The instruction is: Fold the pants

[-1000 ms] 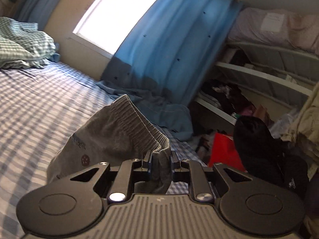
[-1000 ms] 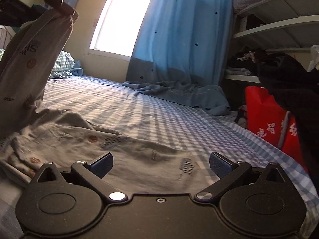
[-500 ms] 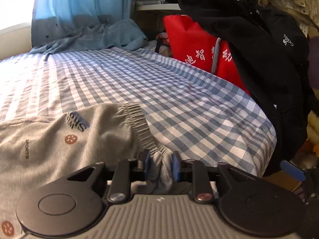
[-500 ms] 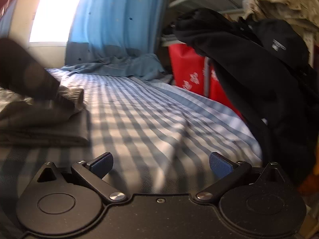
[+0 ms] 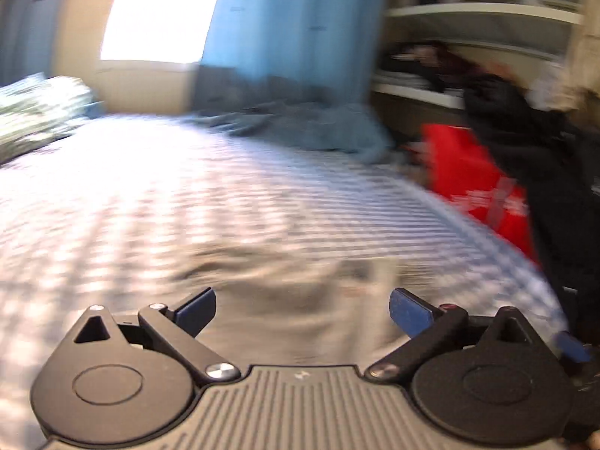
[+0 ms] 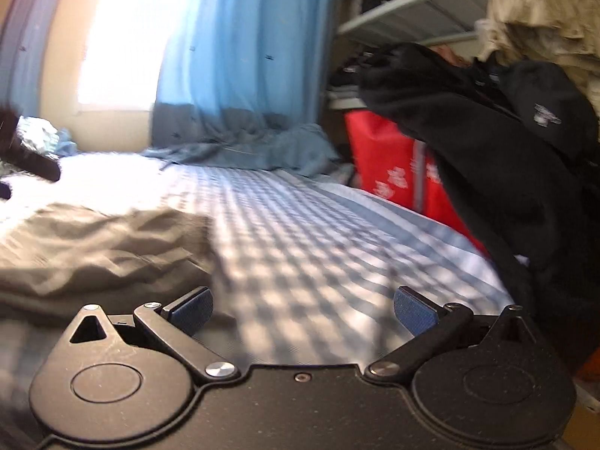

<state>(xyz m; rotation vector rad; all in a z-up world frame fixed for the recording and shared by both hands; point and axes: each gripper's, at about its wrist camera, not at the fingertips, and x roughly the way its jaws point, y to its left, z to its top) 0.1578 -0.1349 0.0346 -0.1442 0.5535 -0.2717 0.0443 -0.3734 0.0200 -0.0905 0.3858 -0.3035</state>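
Note:
The grey pants [image 5: 300, 292] lie folded on the blue checked bed [image 5: 187, 202], blurred, just ahead of my left gripper [image 5: 303, 309]. Its jaws are opening wide and nothing is pinched between the blue pads; the cloth lies below and beyond them. In the right wrist view the same pants [image 6: 101, 243] form a rumpled grey pile at the left on the bed [image 6: 300, 247]. My right gripper [image 6: 303, 309] stands open over bare sheet, to the right of the pile, holding nothing. A dark part of the other gripper [image 6: 26, 157] shows at the far left.
A blue curtain [image 6: 240, 56] hangs by the bright window and pools on the bed's far side. A red bag [image 6: 390, 172] and black clothing [image 6: 506, 150] crowd the right edge below shelves [image 5: 480, 18]. A checked pillow [image 5: 33, 112] lies at the far left.
My left gripper let go of the pants' waistband, opened wide and drew back, leaving the pants flat on the bed. The right gripper swung left, bringing the pile closer.

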